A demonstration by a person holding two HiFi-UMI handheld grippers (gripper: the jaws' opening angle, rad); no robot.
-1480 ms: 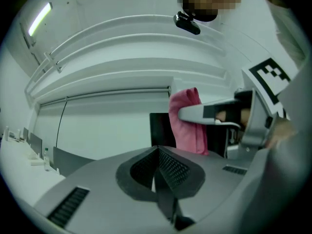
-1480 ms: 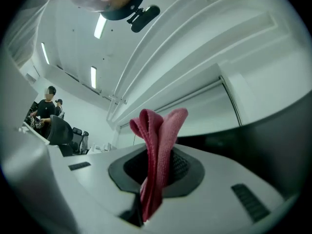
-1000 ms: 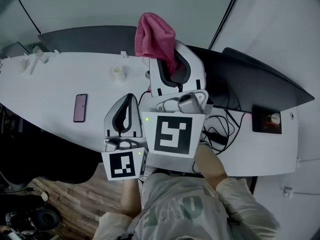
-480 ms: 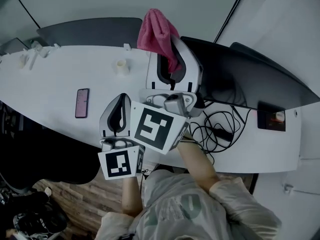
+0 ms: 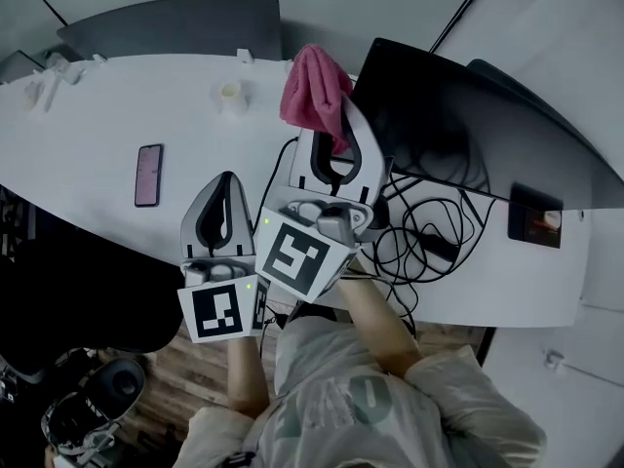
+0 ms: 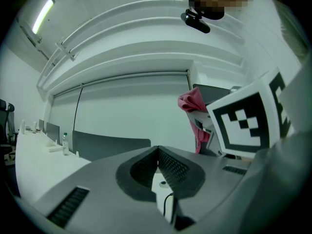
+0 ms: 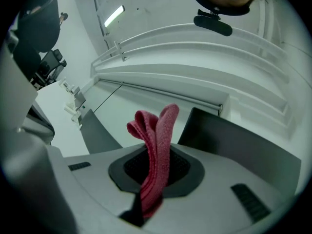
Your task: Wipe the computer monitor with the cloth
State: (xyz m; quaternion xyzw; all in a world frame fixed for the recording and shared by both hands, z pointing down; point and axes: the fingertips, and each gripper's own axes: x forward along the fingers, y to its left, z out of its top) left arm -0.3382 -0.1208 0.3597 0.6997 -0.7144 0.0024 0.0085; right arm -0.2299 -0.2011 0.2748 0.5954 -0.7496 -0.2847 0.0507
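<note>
At the left end of the long white tabletop [image 5: 88, 125], a dark flat phone [image 5: 148, 175] lies near the front edge. A small white round cup [image 5: 231, 94] stands further right, close to the back edge. A grey panel [image 5: 166, 27] rises behind that edge.

The left gripper [image 5: 226, 181] is held over the front edge, right of the phone. Its own view shows what the head view cannot: the left gripper [image 6: 157, 151] has its dark ribbed pads pressed together with nothing between them. It also shows a small bottle [image 6: 65, 144] far off at the left.

Just to the right, the right gripper [image 5: 336, 125] reaches further in, towards the back edge. The pink terry cloth [image 5: 317, 91] bunches above its tips, just left of the black flat computer monitor [image 5: 439, 135]. From the head view I cannot tell whether cloth and screen touch. In the right gripper view, the right gripper [image 7: 155, 177] is clamped on the cloth [image 7: 161, 130]. A folded band of it stands up out of the pads, with the monitor [image 7: 234, 140] behind it to the right, apart from the cloth.

Under the monitor, a tangle of black cables [image 5: 419, 247] lies on the tabletop. A small dark device with a reddish screen [image 5: 536, 224] sits near the right end.
</note>
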